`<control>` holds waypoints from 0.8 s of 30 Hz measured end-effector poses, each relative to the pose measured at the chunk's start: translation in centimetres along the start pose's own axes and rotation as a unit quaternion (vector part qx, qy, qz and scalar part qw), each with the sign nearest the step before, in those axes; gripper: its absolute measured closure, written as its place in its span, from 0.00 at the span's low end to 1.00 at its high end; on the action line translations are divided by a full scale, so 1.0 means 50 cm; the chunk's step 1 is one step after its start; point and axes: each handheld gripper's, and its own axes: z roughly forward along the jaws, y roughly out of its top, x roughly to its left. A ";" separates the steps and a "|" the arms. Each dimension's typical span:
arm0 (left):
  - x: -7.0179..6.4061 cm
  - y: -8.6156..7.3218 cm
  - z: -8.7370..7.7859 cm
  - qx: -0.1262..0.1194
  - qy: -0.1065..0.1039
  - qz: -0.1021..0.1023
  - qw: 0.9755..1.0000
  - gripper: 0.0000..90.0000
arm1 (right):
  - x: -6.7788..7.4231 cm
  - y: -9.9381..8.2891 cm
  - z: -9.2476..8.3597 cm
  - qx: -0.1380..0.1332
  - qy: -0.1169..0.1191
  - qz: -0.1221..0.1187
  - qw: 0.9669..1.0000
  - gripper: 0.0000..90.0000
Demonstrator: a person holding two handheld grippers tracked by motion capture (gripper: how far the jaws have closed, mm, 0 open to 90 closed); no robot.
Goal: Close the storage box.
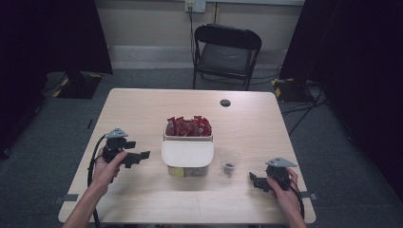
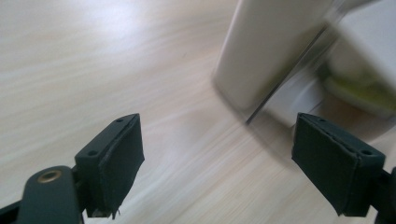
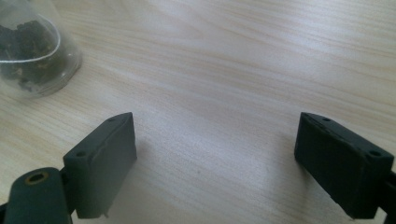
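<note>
A white box (image 1: pixel 187 154) with a closed lid sits mid-table, and several red packets (image 1: pixel 188 126) stand in its open back section. Its blurred white side (image 2: pixel 266 51) rises ahead in the left gripper view, with something yellow-green at the base. A small clear cup (image 1: pixel 230 162) holding dark bits stands right of the box; the same cup (image 3: pixel 32 51) lies at the top left in the right gripper view. My left gripper (image 1: pixel 140 156) is open, left of the box, jaws pointing at it. My right gripper (image 1: pixel 254 180) is open near the front right edge, right of the cup.
A round dark grommet (image 1: pixel 225 102) sits in the wooden table (image 1: pixel 142 109) near its far edge. Behind the table stands a black folding chair (image 1: pixel 226 52). Dark curtains hang on both sides, and cables run over the grey floor at right.
</note>
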 end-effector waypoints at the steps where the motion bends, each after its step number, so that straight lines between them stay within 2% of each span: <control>1: 0.002 -0.008 0.001 0.004 0.005 -0.005 1.000 0.18 | 0.000 0.000 0.000 0.000 0.000 0.000 1.000 0.14; 4: 0.010 -0.029 0.002 0.011 0.022 -0.010 1.000 0.18 | 0.000 0.000 0.000 0.000 0.000 0.000 1.000 0.14; 5: 0.013 -0.035 0.002 0.021 0.028 -0.004 0.999 0.18 | 0.000 0.000 0.000 0.000 0.000 0.000 1.000 0.14; 6: 0.013 -0.035 0.002 0.021 0.028 -0.004 0.999 0.18 | 0.000 0.000 0.000 0.000 0.000 0.000 1.000 0.14; 7: 0.016 -0.047 0.004 0.023 0.043 -0.001 0.999 0.18 | 0.000 0.000 0.000 0.000 0.000 0.000 1.000 0.14; 8: 0.017 -0.054 0.005 0.026 0.048 0.000 0.998 0.18 | 0.000 0.000 0.000 0.000 0.000 0.000 1.000 0.14; 9: 0.017 -0.054 0.005 0.026 0.048 0.000 0.998 0.18 | 0.000 0.000 0.000 0.000 0.000 0.000 1.000 0.14; 10: 0.019 -0.067 0.012 0.045 0.046 0.001 0.998 0.18 | 0.000 0.000 0.000 0.000 0.000 0.000 1.000 0.14; 12: 0.019 -0.072 0.014 0.048 0.048 0.001 0.998 0.18 | 0.000 0.000 0.000 0.000 0.000 0.000 1.000 0.14; 15: 0.019 -0.094 0.031 0.068 0.064 0.014 0.996 0.18 | 0.000 0.000 0.000 0.000 0.000 0.001 1.000 0.14; 17: 0.016 -0.102 0.036 0.052 0.082 0.033 0.995 0.17 | 0.000 0.000 0.000 0.000 0.000 0.001 1.000 0.14; 18: 0.015 -0.105 0.038 0.051 0.092 0.047 0.993 0.17 | 0.000 0.000 0.000 0.000 0.000 0.001 1.000 0.14; 21: 0.019 -0.116 0.039 0.027 0.092 0.049 0.994 0.14 | 0.000 0.000 0.000 0.000 0.000 0.000 1.000 0.14; 24: 0.019 -0.117 0.040 0.025 0.095 0.046 0.994 0.11 | 0.000 0.000 0.000 0.000 0.000 0.000 1.000 0.14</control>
